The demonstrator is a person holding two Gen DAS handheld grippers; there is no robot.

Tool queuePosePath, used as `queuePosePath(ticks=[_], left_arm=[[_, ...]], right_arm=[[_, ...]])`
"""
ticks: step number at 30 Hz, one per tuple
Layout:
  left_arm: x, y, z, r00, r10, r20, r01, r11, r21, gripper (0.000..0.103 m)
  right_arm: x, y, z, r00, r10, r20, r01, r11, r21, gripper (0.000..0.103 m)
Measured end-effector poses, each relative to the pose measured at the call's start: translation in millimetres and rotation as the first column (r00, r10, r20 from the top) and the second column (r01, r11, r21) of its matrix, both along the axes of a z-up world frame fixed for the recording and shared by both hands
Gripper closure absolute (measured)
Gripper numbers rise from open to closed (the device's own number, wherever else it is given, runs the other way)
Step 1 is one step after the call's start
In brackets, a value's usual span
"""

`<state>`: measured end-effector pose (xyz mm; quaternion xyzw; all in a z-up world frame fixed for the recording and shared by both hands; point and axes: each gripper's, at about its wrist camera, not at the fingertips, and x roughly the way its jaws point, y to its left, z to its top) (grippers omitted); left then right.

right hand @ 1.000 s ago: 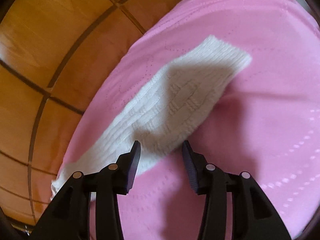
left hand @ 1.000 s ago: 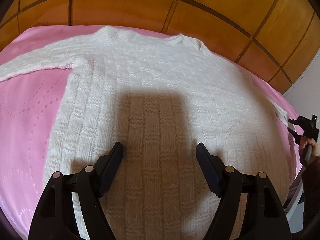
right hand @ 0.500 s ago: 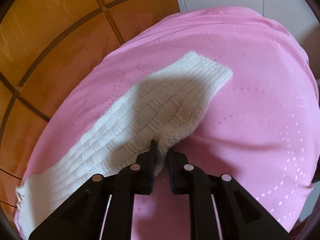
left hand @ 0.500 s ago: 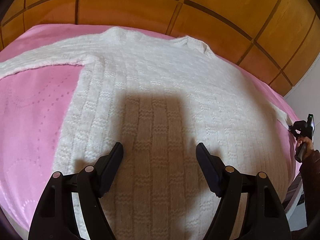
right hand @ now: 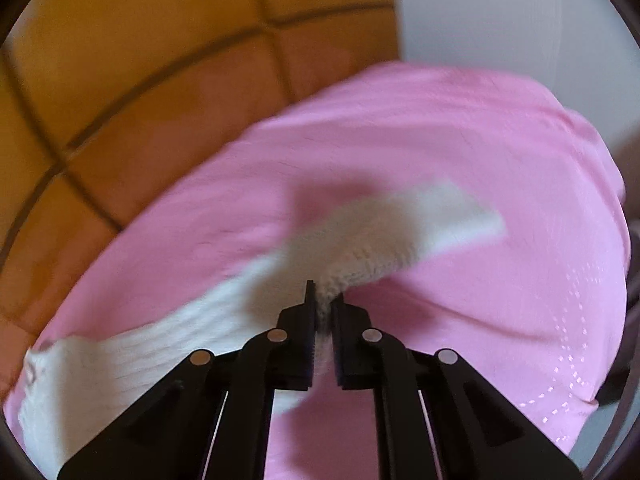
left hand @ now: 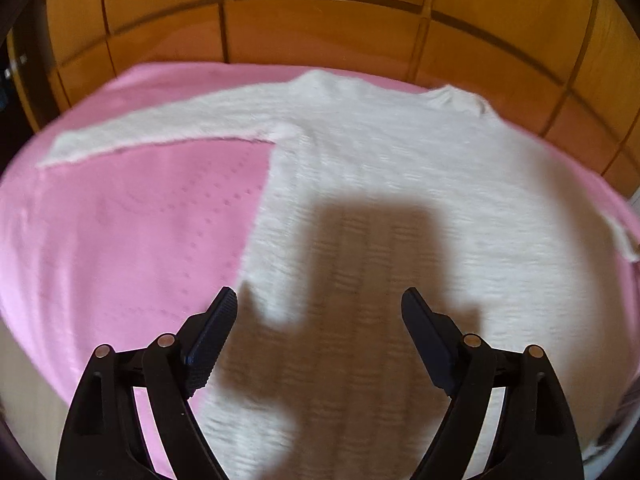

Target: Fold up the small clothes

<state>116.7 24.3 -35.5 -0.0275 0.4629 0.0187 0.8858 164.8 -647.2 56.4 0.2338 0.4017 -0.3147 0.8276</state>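
My left claw hangs spread wide and its jaws are opening further; nothing sits between the pads, which hover above the lower body of the white cable-knit sweater without touching it, as far as I can tell. The left pad is over the sweater's side edge, the right pad over the knit itself, and the claw's shadow falls dark across the fabric between them.

My right claw is pressed together and pinching the long white knitted sleeve of that sweater. A fold of the knit is bunched between the two pads, and the sleeve rises off the surface at the pinch. From there the cuff end runs away to the upper right, and the rest trails down to the lower left. This view is smeared by motion, so I cannot make out the stitch pattern near the cuff.

The sweater lies spread flat, front down or up I cannot tell, on the pink quilted bedspread of a bed. Its other sleeve stretches out straight to the left, and the neck points toward the orange-brown panelled wooden headboard behind. A pale wall shows beyond the bed's corner in the right view.
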Motion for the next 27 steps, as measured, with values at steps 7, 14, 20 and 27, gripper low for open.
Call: queuePosePath(ticks=[7, 14, 20, 27], left_arm=[[2.4, -1.6, -6.4, 1.0, 0.015, -0.02, -0.015, 1.0, -0.001, 0.02], [0.8, 0.7, -6.0, 1.0, 0.012, -0.013, -0.012, 1.0, -0.022, 0.02], [-2.5, 5.5, -4.2, 1.0, 0.011, 0.0, -0.011, 0.998, -0.057, 0.02], [-4.7, 12.5, -0.9, 1.0, -0.002, 0.023, 0.004, 0.995, -0.095, 0.02]], right_arm=[[42.8, 97.3, 31.8, 0.956, 0.288, 0.054, -0.286, 0.957, -0.04, 0.097], [83.0, 257.5, 37.1, 0.785, 0.619, 0.023, -0.615, 0.783, -0.097, 0.097], [90.6, 383.8, 13.7, 0.593, 0.802, -0.07, -0.803, 0.584, -0.115, 0.097], [79.9, 406.6, -8.9, 0.592, 0.805, 0.043, -0.806, 0.59, 0.048, 0.067]])
